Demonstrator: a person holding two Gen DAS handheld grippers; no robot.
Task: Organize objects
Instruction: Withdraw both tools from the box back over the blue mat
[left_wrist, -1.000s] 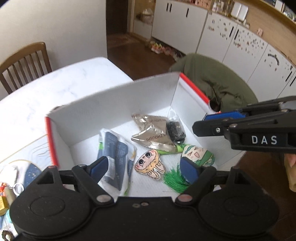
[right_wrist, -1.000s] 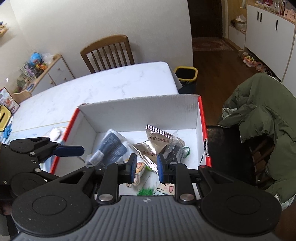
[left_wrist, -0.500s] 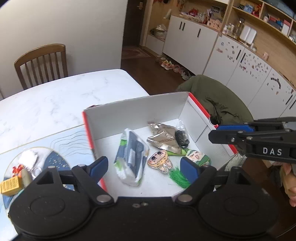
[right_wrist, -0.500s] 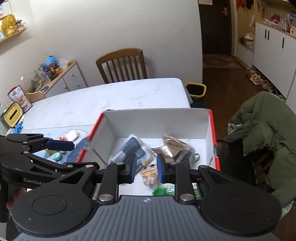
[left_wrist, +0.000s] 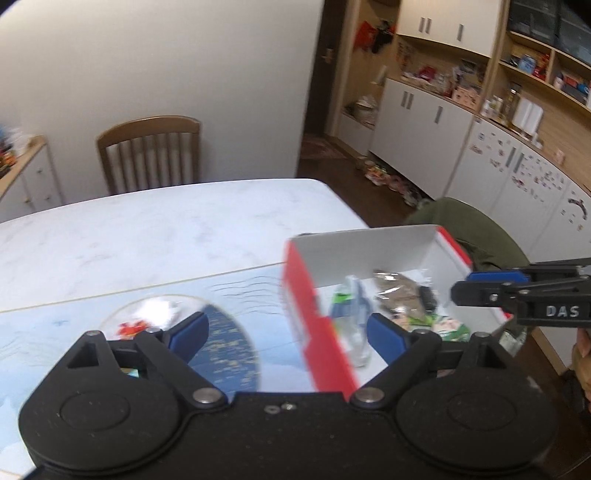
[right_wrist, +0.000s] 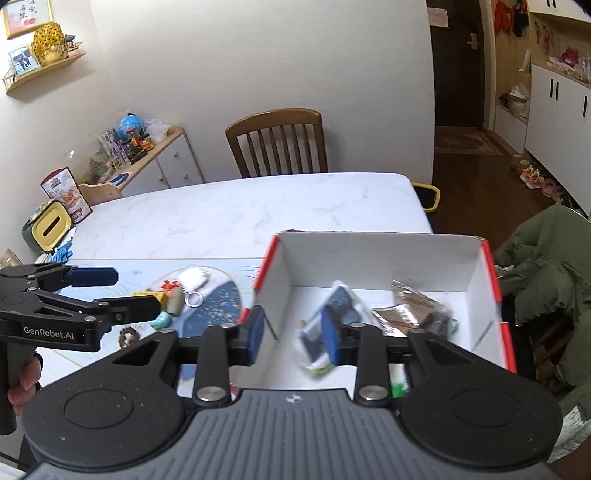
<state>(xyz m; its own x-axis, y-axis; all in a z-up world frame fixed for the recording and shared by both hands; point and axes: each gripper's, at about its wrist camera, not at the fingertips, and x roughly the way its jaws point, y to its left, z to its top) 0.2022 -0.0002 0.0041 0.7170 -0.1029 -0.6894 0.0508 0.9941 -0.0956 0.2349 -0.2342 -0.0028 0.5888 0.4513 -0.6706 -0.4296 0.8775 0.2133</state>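
Now both grippers are hovering above the table, empty, beside the box.

The left gripper (left_wrist: 286, 328) is holding its jaws spread wide, nothing between them, above the box's red left wall; the right gripper (right_wrist: 293, 334) is showing a moderate gap, also empty, over the same wall. The white box (right_wrist: 376, 258) with red edges is sitting at 3 o'clock on the marble table (right_wrist: 240, 218), holding a blue packet (right_wrist: 341, 301) and a brown foil packet (right_wrist: 410, 306). At 9 o'clock of the box, small trinkets (right_wrist: 177, 295) are lying on a blue mat (left_wrist: 229, 343). A wooden chair (right_wrist: 277, 142) is standing at 12 o'clock.
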